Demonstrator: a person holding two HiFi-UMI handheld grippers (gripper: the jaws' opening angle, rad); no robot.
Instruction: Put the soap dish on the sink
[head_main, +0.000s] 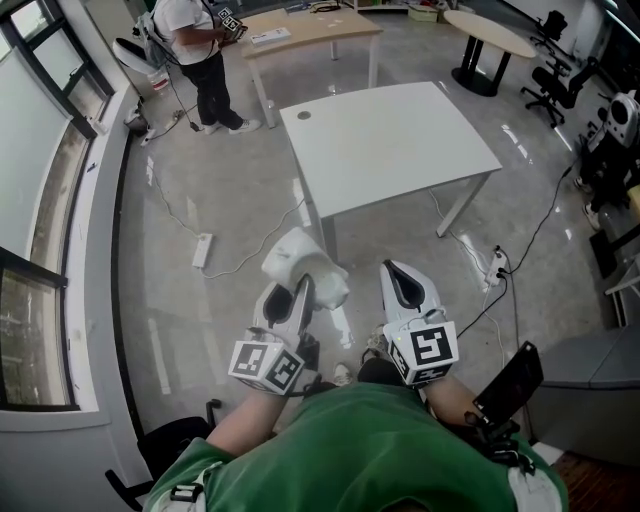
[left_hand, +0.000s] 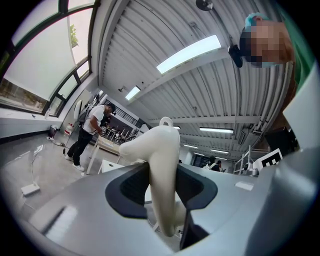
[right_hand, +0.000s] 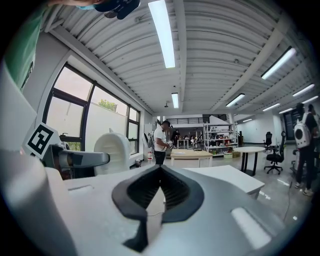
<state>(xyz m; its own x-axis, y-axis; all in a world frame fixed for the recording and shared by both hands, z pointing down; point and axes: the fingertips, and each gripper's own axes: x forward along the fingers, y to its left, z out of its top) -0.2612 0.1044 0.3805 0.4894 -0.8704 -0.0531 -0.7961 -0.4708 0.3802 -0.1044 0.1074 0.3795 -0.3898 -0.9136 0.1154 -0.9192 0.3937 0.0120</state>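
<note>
In the head view the white soap dish (head_main: 303, 263) is carried in the air over the floor, ahead of my body, with my left gripper (head_main: 296, 296) shut on it. The left gripper view shows the soap dish (left_hand: 159, 159) standing on edge between the two dark pads (left_hand: 126, 187), which press its sides. My right gripper (head_main: 402, 287) is beside it on the right, shut with nothing in it; in its own view the right gripper (right_hand: 159, 192) has its pads together. That view also shows the soap dish (right_hand: 112, 149) off to the left. No sink is in view.
A white table (head_main: 390, 140) stands just ahead. Beyond it a person (head_main: 200, 50) stands at a wooden table (head_main: 310, 28). A power strip (head_main: 202, 250) and cables lie on the floor at left. The window wall (head_main: 40, 230) runs along the left; office chairs (head_main: 555, 75) stand far right.
</note>
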